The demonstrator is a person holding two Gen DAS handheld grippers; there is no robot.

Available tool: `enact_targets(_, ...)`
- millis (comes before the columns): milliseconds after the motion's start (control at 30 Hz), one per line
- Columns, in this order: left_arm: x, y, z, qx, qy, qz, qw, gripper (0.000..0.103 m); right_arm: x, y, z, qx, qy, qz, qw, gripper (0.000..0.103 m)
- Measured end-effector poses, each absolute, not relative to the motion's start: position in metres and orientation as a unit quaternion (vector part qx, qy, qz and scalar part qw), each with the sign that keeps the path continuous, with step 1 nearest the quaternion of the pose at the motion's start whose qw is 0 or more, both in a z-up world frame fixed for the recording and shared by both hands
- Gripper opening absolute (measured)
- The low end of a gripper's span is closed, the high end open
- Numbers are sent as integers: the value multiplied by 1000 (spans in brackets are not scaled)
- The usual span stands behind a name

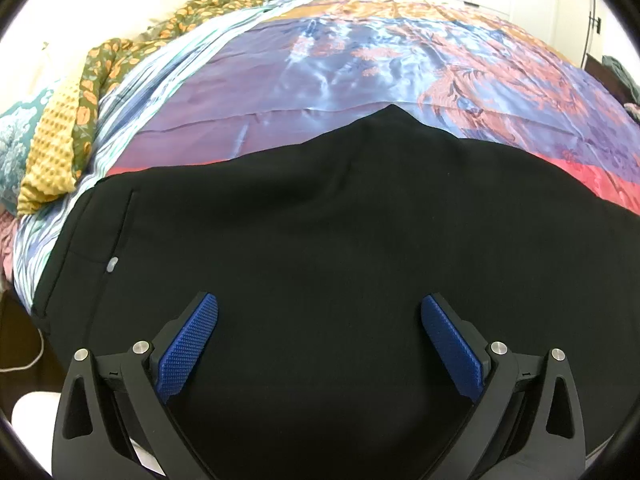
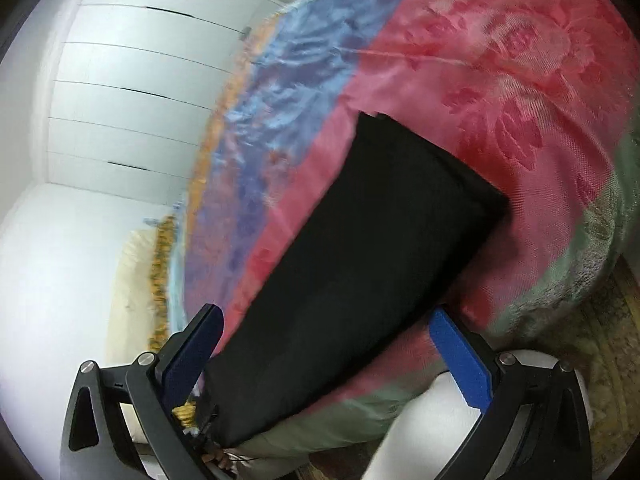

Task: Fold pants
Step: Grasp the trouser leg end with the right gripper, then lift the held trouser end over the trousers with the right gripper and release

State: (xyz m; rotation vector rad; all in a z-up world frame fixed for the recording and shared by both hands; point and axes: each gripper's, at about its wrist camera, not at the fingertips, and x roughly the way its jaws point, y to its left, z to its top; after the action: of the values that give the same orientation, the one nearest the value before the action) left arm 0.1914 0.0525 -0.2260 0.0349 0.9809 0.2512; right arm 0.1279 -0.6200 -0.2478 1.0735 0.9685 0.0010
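Black pants (image 1: 320,248) lie flat on the bed's satin bedspread (image 1: 320,64), legs stacked, hem (image 2: 432,160) far off. Left tool (image 1: 319,340) wide over the seat, holding nothing; right tool (image 2: 326,344) wide above the leg, empty. Likely between folds: next, pinch an end and carry it across

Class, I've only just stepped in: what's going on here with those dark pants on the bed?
A person is folding black pants on a bed with a shiny patterned bedspread, using a handheld gripper in each hand. The pants lie flat on the cover, apparently already folded leg over leg. The left gripper hovers open over the wide upper part; the right gripper is open too, its fingers either side of the pants, with the leg end beyond. Neither grips fabric.
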Motion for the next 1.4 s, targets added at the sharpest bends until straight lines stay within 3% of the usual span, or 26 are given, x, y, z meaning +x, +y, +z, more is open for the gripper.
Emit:
enact_targets(200, 192, 53, -227, 17, 470, 120, 874, 103, 127, -632, -255, 516, 421, -1, 746, 101)
enact_targets(333, 192, 53, -227, 16, 470, 120, 874, 103, 127, -644, -254, 544, 367, 24, 755, 88)
enact_targets(667, 193, 53, -229, 17, 470, 122, 874, 103, 159, -644, -271, 530, 428, -1, 732, 82)
enact_targets(767, 194, 52, -229, 17, 470, 122, 874, 103, 159, -644, -271, 517, 436, -20, 736, 56)
enact_targets(833, 193, 52, -229, 17, 471, 122, 874, 103, 156, -647, -275, 524, 435, -33, 731, 15)
enact_targets(867, 194, 53, -229, 16, 471, 121, 873, 103, 152, -648, -276, 531, 429, -32, 730, 13)
enact_targets(1000, 191, 51, -214, -9, 498, 108, 860, 99, 147, -636, -251, 512, 404, -2, 758, 10)
enact_targets(1133, 164, 36, -190, -108, 481, 14, 870, 99, 141, -603, -220, 518, 386, 58, 761, 10)
enact_targets(1400, 173, 16, -203, -80, 483, -16, 872, 99, 163, -477, -205, 524, 385, 151, 745, 10)
